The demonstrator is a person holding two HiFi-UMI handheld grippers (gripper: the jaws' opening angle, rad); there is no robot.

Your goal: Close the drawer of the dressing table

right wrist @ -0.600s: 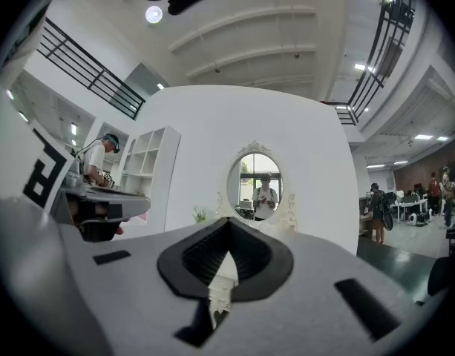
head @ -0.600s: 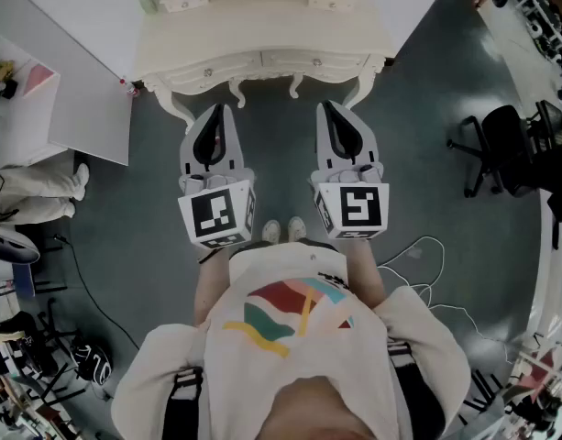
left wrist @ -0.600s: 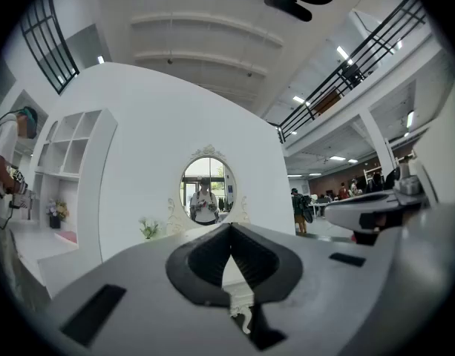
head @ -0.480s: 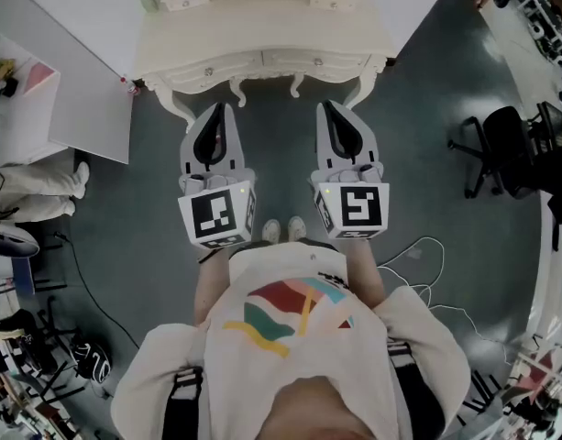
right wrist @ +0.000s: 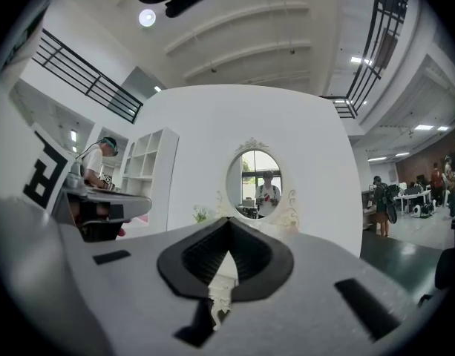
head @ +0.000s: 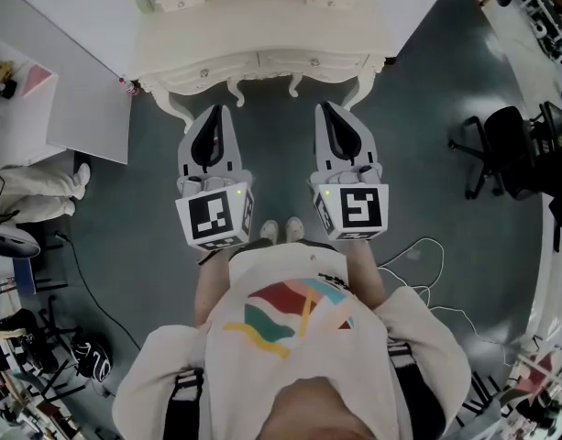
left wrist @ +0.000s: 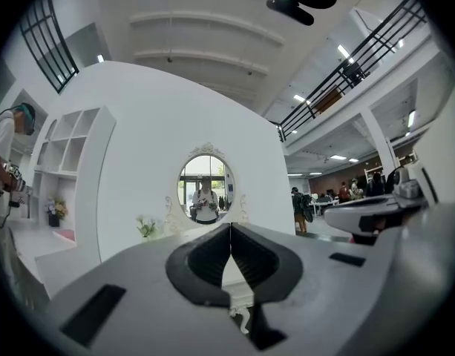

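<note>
A cream-white dressing table (head: 262,35) with a carved, scalloped apron and curved legs is seen at the top of the head view. It is set against a plain white wall panel (head: 70,26). Two drawer fronts (head: 227,66) with small round knobs are set in the apron, and both appear pushed in flush with the frame.

The grey moulded-plastic left gripper (head: 216,110) and the matching right gripper (head: 325,106) are held level and side by side in front of the table. Their tips are near its front edge but apart from it. A white cube printed with black square markers (head: 216,216) is carried at the rear of each.

In the left gripper view the black ribbed pads (left wrist: 205,258) are brought together at the tip, with nothing between them. In the right gripper view the pads (right wrist: 205,258) are likewise pressed together on nothing.

An oval mirror in an ornate pale frame (left wrist: 205,188) is seen beyond the jaws, above the table top. The smooth, dark grey-green floor (head: 427,108) is seen beneath the grippers, and a black office chair (head: 501,149) is seen well off to the right.
</note>
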